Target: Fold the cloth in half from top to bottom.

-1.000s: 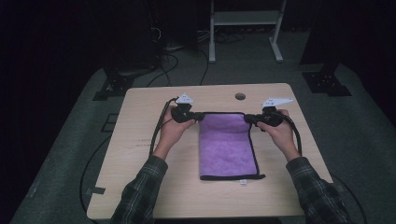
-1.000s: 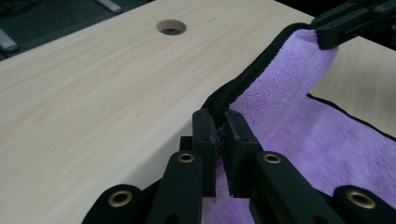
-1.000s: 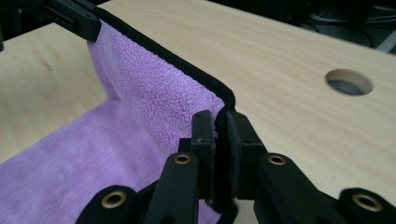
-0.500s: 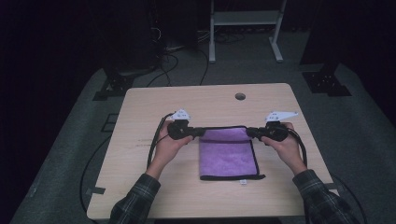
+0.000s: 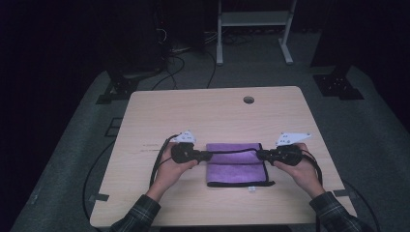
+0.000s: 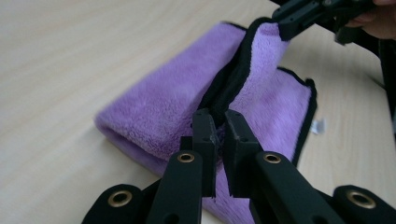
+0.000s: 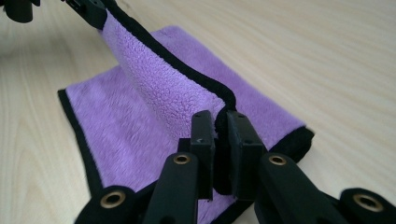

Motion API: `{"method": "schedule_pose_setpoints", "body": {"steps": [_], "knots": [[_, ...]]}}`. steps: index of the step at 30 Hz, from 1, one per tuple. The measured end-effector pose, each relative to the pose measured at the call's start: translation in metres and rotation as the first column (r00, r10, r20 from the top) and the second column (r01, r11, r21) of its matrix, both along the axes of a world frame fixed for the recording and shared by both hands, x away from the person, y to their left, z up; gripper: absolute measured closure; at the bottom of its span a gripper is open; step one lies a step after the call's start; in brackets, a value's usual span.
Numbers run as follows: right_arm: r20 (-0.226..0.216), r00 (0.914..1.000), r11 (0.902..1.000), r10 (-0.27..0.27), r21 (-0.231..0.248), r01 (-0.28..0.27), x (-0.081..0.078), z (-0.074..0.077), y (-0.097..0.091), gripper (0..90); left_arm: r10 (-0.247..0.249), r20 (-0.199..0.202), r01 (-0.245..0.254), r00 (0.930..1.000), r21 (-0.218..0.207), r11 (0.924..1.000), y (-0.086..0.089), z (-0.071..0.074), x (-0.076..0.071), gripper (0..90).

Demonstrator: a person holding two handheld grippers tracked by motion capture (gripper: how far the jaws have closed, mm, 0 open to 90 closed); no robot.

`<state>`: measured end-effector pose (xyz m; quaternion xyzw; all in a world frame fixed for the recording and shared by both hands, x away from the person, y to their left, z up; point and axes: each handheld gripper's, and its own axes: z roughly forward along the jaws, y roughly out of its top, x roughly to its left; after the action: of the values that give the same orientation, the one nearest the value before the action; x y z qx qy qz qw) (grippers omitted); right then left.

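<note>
A purple towel (image 5: 237, 169) with a black hem lies on the wooden table, its far half lifted and drawn back over the near half. My left gripper (image 5: 207, 155) is shut on the hem at the towel's left corner, and my right gripper (image 5: 261, 154) is shut on the hem at the right corner. The hem runs taut between them. In the left gripper view my left gripper (image 6: 220, 133) pinches the black hem of the towel (image 6: 163, 107). In the right gripper view my right gripper (image 7: 220, 128) clamps the hem of the towel (image 7: 154, 88), whose fold rises toward the other gripper (image 7: 91, 11).
The wooden table (image 5: 212, 116) has a round cable hole (image 5: 248, 100) at its far middle. A small white label (image 5: 251, 189) sticks out at the towel's near edge. Black cables (image 5: 157, 164) trail from both grippers. A white stand (image 5: 251, 29) is on the floor beyond.
Both grippers have moved toward the person with the towel's far edge, folding it over the near half. The visible towel is now about half as deep.
</note>
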<state>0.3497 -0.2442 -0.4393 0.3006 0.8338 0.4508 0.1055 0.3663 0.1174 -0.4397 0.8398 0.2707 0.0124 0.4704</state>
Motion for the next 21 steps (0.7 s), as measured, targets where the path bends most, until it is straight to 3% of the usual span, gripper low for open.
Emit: {"method": "schedule_pose_setpoints", "body": {"steps": [6, 8, 11, 16, 21], "knots": [[-0.032, 0.9994, 0.9985, 0.013, -0.053, -0.015, -0.008, -0.015, 0.003, 79.2, -0.018, -0.051, 0.021, 0.9985, 0.055, 0.9983, -0.006, -0.016, -0.004, 83.3], [-0.037, 0.9992, 0.9975, 0.016, -0.068, -0.018, -0.011, -0.018, 0.002, 77.1, -0.019, -0.049, 0.023, 0.9986, 0.077, 0.9968, -0.008, -0.019, -0.006, 81.5], [-0.047, 0.9988, 0.9983, 0.012, -0.057, -0.014, -0.014, -0.018, -0.002, 74.2, -0.018, -0.057, 0.021, 0.9982, 0.068, 0.9975, -0.007, -0.020, -0.006, 74.5], [-0.022, 0.9997, 0.9999, 0.006, 0.009, -0.006, -0.017, -0.007, -0.009, 71.1, -0.022, -0.013, 0.023, 0.9997, 0.049, 0.9986, -0.003, -0.005, -0.010, 63.3], [0.014, 0.9995, 0.9988, -0.029, 0.040, 0.028, -0.011, 0.003, -0.011, 75.6, 0.009, 0.032, -0.009, 0.9995, 0.017, 0.9998, -0.002, 0.008, -0.003, 66.2]]}}
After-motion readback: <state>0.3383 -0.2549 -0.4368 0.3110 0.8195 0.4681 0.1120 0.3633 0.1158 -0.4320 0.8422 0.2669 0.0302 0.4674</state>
